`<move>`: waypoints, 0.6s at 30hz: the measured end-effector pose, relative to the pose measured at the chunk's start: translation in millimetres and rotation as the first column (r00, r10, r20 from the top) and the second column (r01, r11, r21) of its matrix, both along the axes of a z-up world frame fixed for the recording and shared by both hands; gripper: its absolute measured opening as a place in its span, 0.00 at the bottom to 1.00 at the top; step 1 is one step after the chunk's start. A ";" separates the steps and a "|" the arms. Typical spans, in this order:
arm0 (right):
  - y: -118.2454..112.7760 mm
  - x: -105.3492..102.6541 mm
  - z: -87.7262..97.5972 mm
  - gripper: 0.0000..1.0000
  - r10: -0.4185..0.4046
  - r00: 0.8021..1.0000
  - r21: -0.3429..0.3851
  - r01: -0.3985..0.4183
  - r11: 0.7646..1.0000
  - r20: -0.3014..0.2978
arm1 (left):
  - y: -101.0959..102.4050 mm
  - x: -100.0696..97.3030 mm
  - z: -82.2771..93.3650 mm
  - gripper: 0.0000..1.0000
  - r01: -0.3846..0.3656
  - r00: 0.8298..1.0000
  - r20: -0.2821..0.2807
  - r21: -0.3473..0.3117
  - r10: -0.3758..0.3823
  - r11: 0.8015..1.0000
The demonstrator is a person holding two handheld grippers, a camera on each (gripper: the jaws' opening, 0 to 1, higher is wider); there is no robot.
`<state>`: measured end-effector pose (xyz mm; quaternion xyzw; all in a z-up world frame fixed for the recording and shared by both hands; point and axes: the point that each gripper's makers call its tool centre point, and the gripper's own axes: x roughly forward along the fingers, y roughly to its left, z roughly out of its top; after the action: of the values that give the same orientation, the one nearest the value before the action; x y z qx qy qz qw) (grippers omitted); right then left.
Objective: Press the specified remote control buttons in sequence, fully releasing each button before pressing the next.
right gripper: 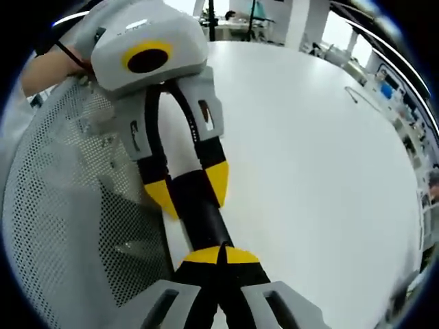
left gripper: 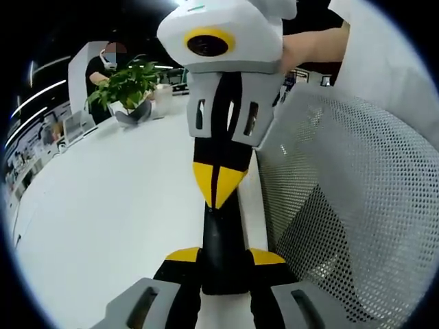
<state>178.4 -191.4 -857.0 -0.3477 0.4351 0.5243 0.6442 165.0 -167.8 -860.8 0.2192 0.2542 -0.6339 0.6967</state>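
In the left gripper view, far left: a person (left gripper: 103,62) standing behind a leafy potted plant (left gripper: 130,88) at the far edge of the white desk (left gripper: 116,205). Low in the middle: left gripper (left gripper: 223,258) clamped on a slim black remote control (left gripper: 221,236), one yellow-tipped finger on each side of its body. Just above: right gripper (left gripper: 218,184) reaching in from the top, fingers (left gripper: 206,179) pressed together into a single point, tip at the far end of the remote control and seemingly touching it. To the right: white mesh chair back (left gripper: 343,205), just beside the remote control and the desk edge

In the right gripper view, left side: the mesh chair back (right gripper: 62,205), with a hand (right gripper: 48,65) above it behind the left gripper. Next, left gripper (right gripper: 188,186) coming down from the upper left, gripping the remote control (right gripper: 202,216) between its yellow fingers. At bottom centre: right gripper (right gripper: 219,256), closed tight with nothing between, tips against the near end of the remote control. Buttons too dark to make out. Further right: wide bare stretch of desk (right gripper: 309,151), blurred room furniture beyond
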 end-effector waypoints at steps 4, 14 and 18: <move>-1.3 -0.4 0.6 0.00 -0.008 1.000 -0.006 0.008 1.000 -0.010 | -0.2 -0.1 0.5 0.25 0.000 1.000 -0.001 0.002 0.000 1.000; -1.7 -0.4 0.7 0.00 -0.023 1.000 -0.017 0.023 1.000 -0.004 | -0.5 -0.1 0.7 0.25 0.004 1.000 -0.001 0.009 -0.004 1.000; -1.9 -0.5 0.8 0.00 -0.023 1.000 -0.019 0.023 1.000 0.001 | -0.7 -0.1 0.6 0.25 0.005 1.000 0.000 0.011 -0.005 1.000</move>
<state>177.9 -193.4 -856.2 -0.3488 0.4438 0.5126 0.6470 164.8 -168.6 -860.2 0.2235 0.2573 -0.6344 0.6938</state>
